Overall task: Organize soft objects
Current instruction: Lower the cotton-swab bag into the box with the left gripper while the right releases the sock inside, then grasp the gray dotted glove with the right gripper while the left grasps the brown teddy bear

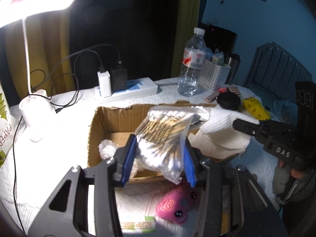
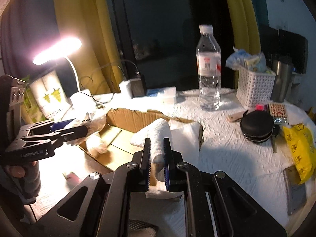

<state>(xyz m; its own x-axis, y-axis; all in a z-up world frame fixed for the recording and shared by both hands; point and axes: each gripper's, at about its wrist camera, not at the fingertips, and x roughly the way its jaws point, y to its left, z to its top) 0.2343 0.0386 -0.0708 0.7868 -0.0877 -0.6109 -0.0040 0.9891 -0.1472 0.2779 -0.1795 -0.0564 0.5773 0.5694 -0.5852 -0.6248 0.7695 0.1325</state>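
My left gripper point(image 1: 161, 142) is shut on a clear zip bag of cotton swabs point(image 1: 165, 136) and holds it over the open cardboard box point(image 1: 102, 122). My right gripper point(image 2: 157, 144) is shut on a folded white paper towel point(image 2: 156, 136) at the box's right side point(image 2: 126, 116); the towel also shows in the left wrist view point(image 1: 223, 122). A wad of bubble wrap point(image 1: 107, 148) lies inside the box. A pink plush toy point(image 1: 175, 205) and a green-and-white pack point(image 1: 138, 224) lie on the table in front of the box.
A lit desk lamp point(image 1: 37, 118) stands left. A power strip with chargers point(image 1: 126, 88), a water bottle point(image 2: 209, 69), a white basket point(image 2: 254, 86), a steel cup point(image 2: 280, 81), a black round case point(image 2: 256, 126) and a yellow bag point(image 2: 300, 148) sit behind and right.
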